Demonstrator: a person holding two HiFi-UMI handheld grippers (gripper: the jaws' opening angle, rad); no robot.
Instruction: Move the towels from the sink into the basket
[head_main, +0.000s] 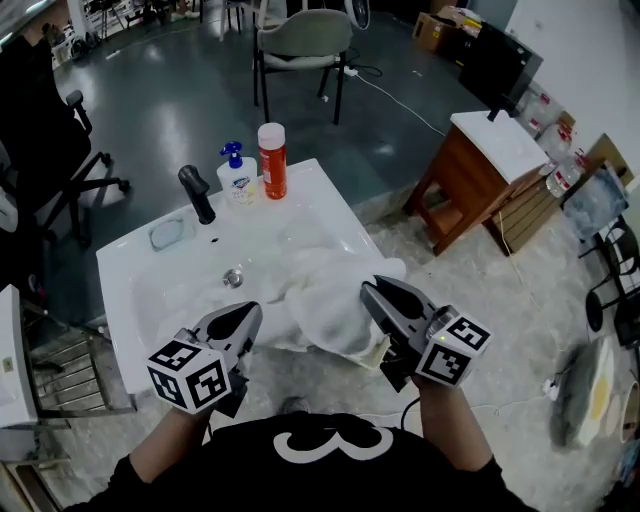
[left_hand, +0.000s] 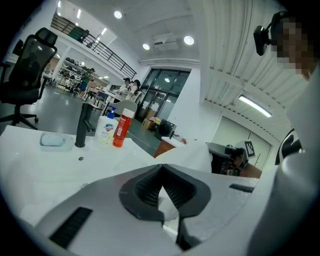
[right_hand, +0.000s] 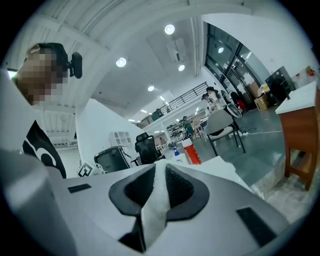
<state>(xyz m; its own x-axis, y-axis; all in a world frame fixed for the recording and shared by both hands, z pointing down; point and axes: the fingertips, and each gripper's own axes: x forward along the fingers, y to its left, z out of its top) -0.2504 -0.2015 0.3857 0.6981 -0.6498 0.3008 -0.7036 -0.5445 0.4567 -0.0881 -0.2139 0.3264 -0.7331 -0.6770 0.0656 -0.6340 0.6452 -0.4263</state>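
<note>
White towels (head_main: 320, 290) lie bunched in the right half of the white sink (head_main: 130, 290). My right gripper (head_main: 372, 292) is at their near right edge, shut on a fold of towel. In the right gripper view a white strip of towel (right_hand: 155, 210) runs up between the pads of the gripper (right_hand: 159, 167). My left gripper (head_main: 252, 312) hovers over the sink's near rim, just left of the towels. Its tips meet, and nothing shows pinched at the tips of the gripper (left_hand: 161, 167). A towel hump (left_hand: 192, 155) rises beyond them.
A black faucet (head_main: 197, 192), a soap pump bottle (head_main: 236, 175), an orange bottle (head_main: 272, 160) and a soap dish (head_main: 170, 233) stand along the sink's back. A metal rack (head_main: 60, 370) is at the left. A wooden side table (head_main: 490, 160) stands to the right.
</note>
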